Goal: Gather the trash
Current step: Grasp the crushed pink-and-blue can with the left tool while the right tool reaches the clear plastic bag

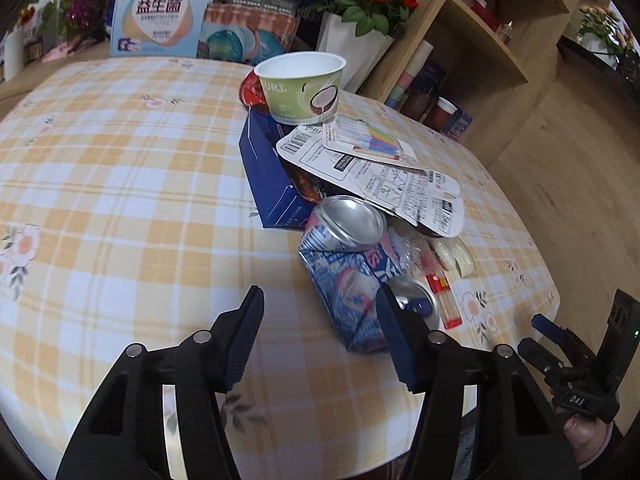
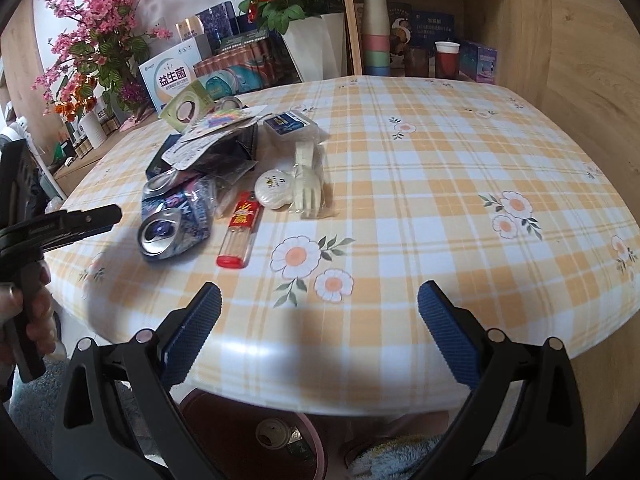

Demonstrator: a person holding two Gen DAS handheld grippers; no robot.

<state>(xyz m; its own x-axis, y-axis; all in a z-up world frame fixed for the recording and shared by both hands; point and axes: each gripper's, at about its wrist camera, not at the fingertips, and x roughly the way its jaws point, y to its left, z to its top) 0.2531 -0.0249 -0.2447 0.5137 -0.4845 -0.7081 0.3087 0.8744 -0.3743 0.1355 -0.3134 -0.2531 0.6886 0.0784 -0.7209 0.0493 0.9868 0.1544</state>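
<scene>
Looking down my left gripper (image 1: 320, 334): jaws partly apart, nothing between them, the crushed can (image 1: 352, 268) just ahead beside the right pad. Yogurt cup (image 1: 301, 86), blue box (image 1: 269, 178) and printed cards (image 1: 372, 172) lie heaped on the checked table (image 1: 120, 184).

Right view: right gripper (image 2: 320, 322) wide open, empty, near the table edge. Lighter (image 2: 240, 228) and wrapped fork (image 2: 308, 188) uncollected. A bin (image 2: 256, 436) sits below; most of the pile remains.

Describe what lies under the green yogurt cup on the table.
The green yogurt cup rests on a blue box and printed card packaging; a red wrapper peeks out behind. Anything beneath stays hidden.
</scene>
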